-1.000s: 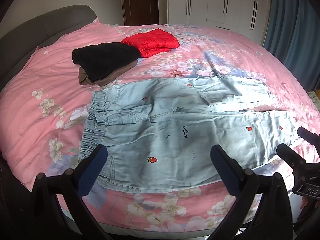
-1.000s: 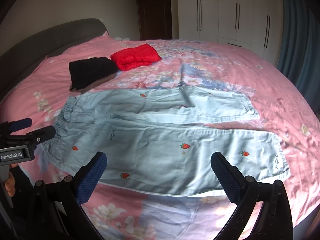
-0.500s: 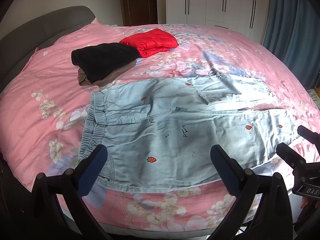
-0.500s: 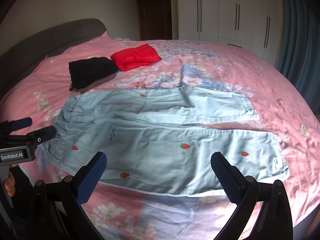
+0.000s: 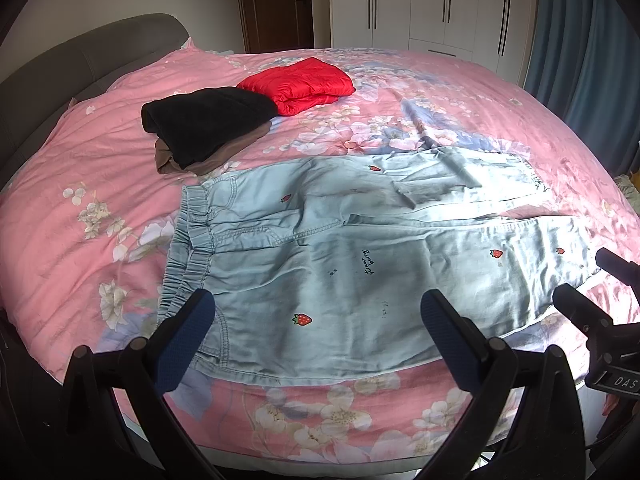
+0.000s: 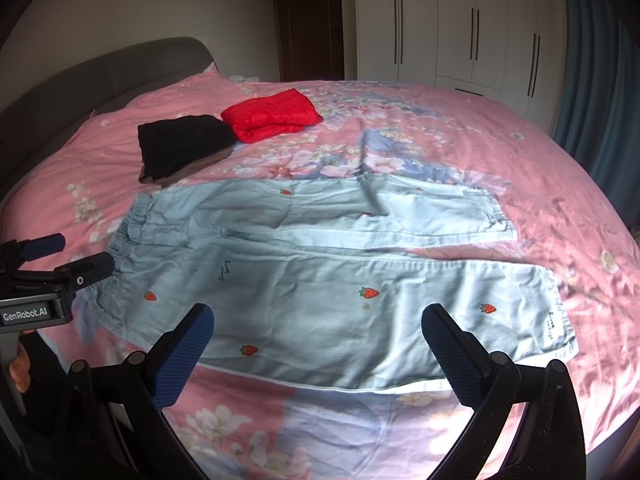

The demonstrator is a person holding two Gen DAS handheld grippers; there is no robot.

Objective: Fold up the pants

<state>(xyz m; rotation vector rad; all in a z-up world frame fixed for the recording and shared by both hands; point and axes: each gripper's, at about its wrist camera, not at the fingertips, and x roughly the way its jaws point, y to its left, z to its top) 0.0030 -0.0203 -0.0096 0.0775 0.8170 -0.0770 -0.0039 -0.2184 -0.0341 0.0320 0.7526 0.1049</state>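
Light blue pants (image 5: 360, 256) with small strawberry prints lie flat and spread out on the pink floral bed, waistband to the left, both legs running right; they also show in the right wrist view (image 6: 320, 280). My left gripper (image 5: 316, 336) is open and empty, held over the near edge of the pants by the waist. My right gripper (image 6: 318, 348) is open and empty, over the near leg. The right gripper shows at the right edge of the left wrist view (image 5: 600, 300), and the left gripper shows at the left edge of the right wrist view (image 6: 60, 256).
A folded black garment (image 5: 204, 124) on a brown one and a folded red garment (image 5: 300, 84) lie at the far left of the bed (image 5: 100, 168). A grey headboard (image 5: 60, 72) is at left, white wardrobes (image 6: 460, 28) and a blue curtain (image 5: 592, 52) behind.
Both grippers have stayed open and almost still; the left wrist view has shifted only slightly. The pants have not moved.
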